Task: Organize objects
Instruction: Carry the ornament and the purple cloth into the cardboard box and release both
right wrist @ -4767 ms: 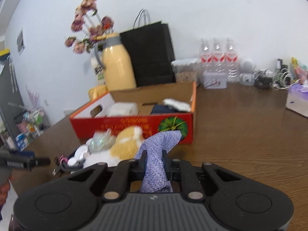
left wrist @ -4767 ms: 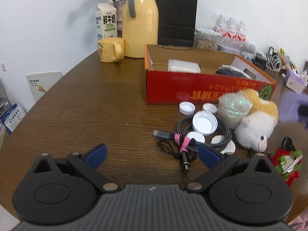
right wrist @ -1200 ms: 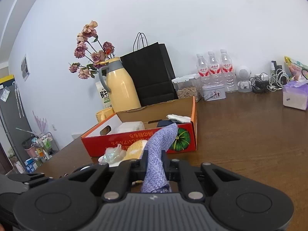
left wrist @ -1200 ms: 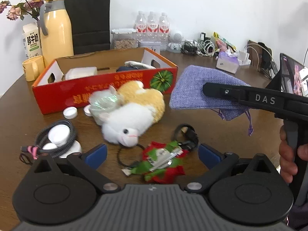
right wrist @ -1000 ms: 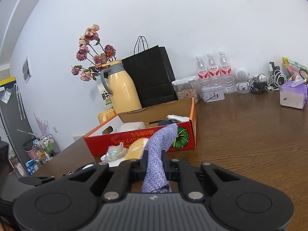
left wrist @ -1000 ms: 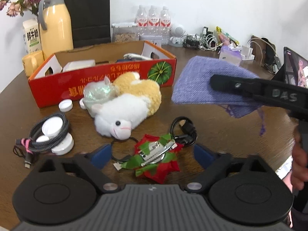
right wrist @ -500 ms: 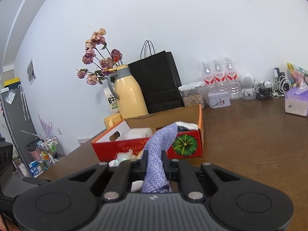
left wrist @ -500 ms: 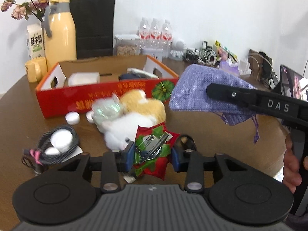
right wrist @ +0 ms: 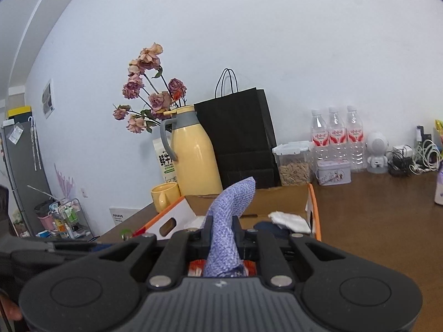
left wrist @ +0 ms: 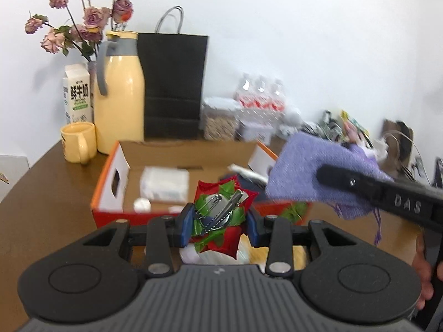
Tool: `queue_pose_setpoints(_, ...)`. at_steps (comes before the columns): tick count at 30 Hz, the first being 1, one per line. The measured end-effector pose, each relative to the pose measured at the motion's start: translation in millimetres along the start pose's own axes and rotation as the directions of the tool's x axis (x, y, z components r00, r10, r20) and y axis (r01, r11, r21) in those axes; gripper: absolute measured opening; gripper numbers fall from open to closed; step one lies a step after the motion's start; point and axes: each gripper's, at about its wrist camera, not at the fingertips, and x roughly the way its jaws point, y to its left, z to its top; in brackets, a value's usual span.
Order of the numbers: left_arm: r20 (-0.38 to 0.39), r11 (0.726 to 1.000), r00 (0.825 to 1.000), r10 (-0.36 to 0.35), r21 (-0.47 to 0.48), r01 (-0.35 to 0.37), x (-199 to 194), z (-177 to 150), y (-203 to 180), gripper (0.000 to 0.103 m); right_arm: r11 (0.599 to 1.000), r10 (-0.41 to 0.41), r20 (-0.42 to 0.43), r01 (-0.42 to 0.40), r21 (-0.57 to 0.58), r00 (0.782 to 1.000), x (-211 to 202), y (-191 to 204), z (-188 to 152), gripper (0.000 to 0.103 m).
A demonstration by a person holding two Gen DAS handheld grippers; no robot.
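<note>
Brown wooden tabletop at frame left bears a half-filled red cardboard box, while the left gripper at lower centre clamps a red-and-green foil-wrapped trinket and the right gripper pinches a purple woven pouch, both items apparently yet to be put away

Yellow thermos, black paper bag, dried roses, water bottles

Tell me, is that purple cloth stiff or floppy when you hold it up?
Probably floppy: the purple cloth bends over at its tip above the right tool that pinches it. Likely light too, since a thin pinch holds it up. From the left view its cords dangle loose, so it could snag on things.
</note>
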Motion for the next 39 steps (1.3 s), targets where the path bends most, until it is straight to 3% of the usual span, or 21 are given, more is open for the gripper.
queue_pose_setpoints(9, 0.008, 0.998, 0.999, 0.034, -0.051, -0.034, 70.0, 30.7, 34.1, 0.038, 0.999, -0.025, -0.055, 0.023, -0.037, 0.998, 87.6, -0.3, 16.0, 0.010)
queue_pose_setpoints(14, 0.021, 0.993, 0.996, 0.091, -0.074, -0.089, 110.2, 44.2, 44.3, 0.038, 0.998, -0.050, -0.094, 0.046, -0.045, 0.994, 135.9, -8.2, 18.2, 0.010)
queue_pose_setpoints(24, -0.031, 0.991, 0.991, 0.133, -0.004, -0.133, 131.3, 25.3, 43.1, 0.042, 0.992, -0.115, -0.167, 0.106, -0.063, 0.979, 163.3, -20.0, -4.9, 0.013)
queue_pose_setpoints(27, -0.014, 0.988, 0.988, 0.156, 0.022, -0.156, 127.9, 22.0, 38.0, 0.061, 0.988, -0.146, -0.164, 0.135, -0.076, 0.976, 160.1, -19.4, -6.4, 0.027)
queue_pose_setpoints(29, 0.004, 0.986, 0.986, 0.165, 0.024, -0.166, 123.5, 22.8, 37.2, 0.075, 0.984, -0.166, -0.162, 0.154, -0.086, 0.973, 157.5, -19.8, -5.9, 0.048)
queue_pose_setpoints(31, 0.031, 0.981, 0.981, 0.192, 0.018, -0.193, 117.1, 25.6, 37.4, 0.096, 0.980, -0.188, -0.147, 0.176, -0.092, 0.971, 154.1, -20.5, -3.4, 0.076)
queue_pose_setpoints(32, 0.042, 0.975, 0.974, 0.221, 0.012, -0.222, 114.0, 27.0, 38.0, 0.102, 0.978, -0.199, -0.138, 0.187, -0.092, 0.970, 151.9, -21.0, -1.8, 0.080)
queue_pose_setpoints(34, 0.058, 0.969, 0.967, 0.247, -0.003, -0.247, 107.1, 29.8, 41.0, 0.103, 0.976, -0.211, -0.131, 0.201, -0.081, 0.969, 147.5, -23.1, 2.0, 0.101)
queue_pose_setpoints(39, 0.058, 0.968, 0.967, 0.250, -0.005, -0.250, 89.2, 32.5, 43.9, 0.103, 0.979, -0.198, -0.126, 0.190, -0.074, 0.972, 133.0, -19.1, 8.7, 0.103)
